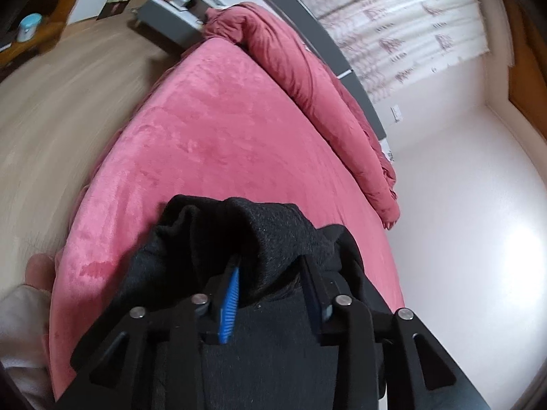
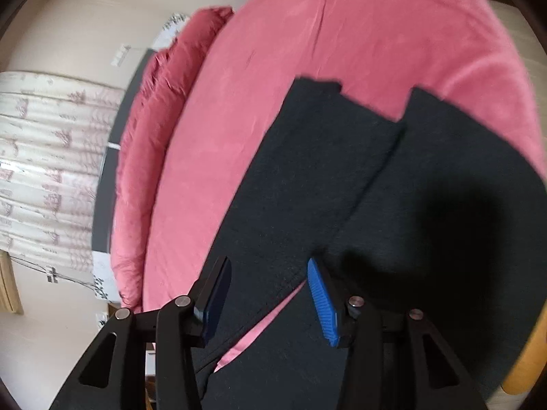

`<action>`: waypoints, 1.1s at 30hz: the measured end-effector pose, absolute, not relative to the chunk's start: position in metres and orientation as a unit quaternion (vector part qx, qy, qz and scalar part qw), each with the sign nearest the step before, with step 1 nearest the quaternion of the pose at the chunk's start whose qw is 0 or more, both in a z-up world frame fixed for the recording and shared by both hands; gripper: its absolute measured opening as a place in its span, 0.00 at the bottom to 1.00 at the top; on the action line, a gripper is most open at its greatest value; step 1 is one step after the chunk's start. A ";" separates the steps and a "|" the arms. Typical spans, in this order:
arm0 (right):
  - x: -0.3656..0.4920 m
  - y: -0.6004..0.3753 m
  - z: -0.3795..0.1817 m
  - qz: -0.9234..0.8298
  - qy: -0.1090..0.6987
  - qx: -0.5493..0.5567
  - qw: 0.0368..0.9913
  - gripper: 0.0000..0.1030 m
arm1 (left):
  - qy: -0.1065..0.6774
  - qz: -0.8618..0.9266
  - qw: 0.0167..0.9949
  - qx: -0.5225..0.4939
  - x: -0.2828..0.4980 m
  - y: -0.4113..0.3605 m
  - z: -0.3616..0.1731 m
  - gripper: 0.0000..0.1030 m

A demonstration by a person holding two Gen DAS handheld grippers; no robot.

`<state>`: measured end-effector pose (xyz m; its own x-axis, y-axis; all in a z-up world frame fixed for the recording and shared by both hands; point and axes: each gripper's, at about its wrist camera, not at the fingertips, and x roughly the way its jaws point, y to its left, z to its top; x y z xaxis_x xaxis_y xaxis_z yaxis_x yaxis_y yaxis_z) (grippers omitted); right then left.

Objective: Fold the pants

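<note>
Lying on the pink velvety bed cover (image 2: 307, 51) are the black knit pants (image 2: 342, 177), spread flat with both leg ends pointing toward the far end of that cover; a thin wedge of pink shows between two dark layers near the right gripper (image 2: 270, 294). That right gripper's jaws stand apart with the blue ribbed pad (image 2: 323, 304) on one side, and the pants pass under the gap, but I can't see either pad pressing on them, so nothing gripped there. In the left view a bunched fold of the same pants (image 1: 259, 235) humps up between the fingers of the left gripper (image 1: 270, 294). Its jaws are partly open too, and whether the pads actually pinch that fold I honestly can't tell. A rolled pink duvet (image 1: 307, 78) runs along the far edge of the cover, beside a patterned curtain (image 1: 403, 24). A pale sleeve (image 1: 20, 324) sits off the cover's near corner.
</note>
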<state>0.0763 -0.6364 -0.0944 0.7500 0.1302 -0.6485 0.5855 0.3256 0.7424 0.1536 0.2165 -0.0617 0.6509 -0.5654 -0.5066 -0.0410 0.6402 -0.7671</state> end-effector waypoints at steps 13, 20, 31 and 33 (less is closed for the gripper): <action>0.133 -0.599 -0.145 -0.150 0.339 0.613 0.698 0.46 | 0.406 -0.164 0.790 -0.428 0.179 0.217 -0.072 0.41; 0.130 -0.631 -0.152 -0.248 0.282 0.593 0.712 0.12 | 0.425 -0.152 0.803 -0.389 0.185 0.202 -0.063 0.21; 0.153 -0.651 0.003 -0.181 0.201 0.543 0.795 0.05 | 0.366 -0.162 0.825 -0.398 0.194 0.217 -0.014 0.11; 0.139 -0.645 0.047 -0.149 0.182 0.516 0.823 0.05 | 0.348 -0.180 0.824 -0.409 0.183 0.225 -0.009 0.11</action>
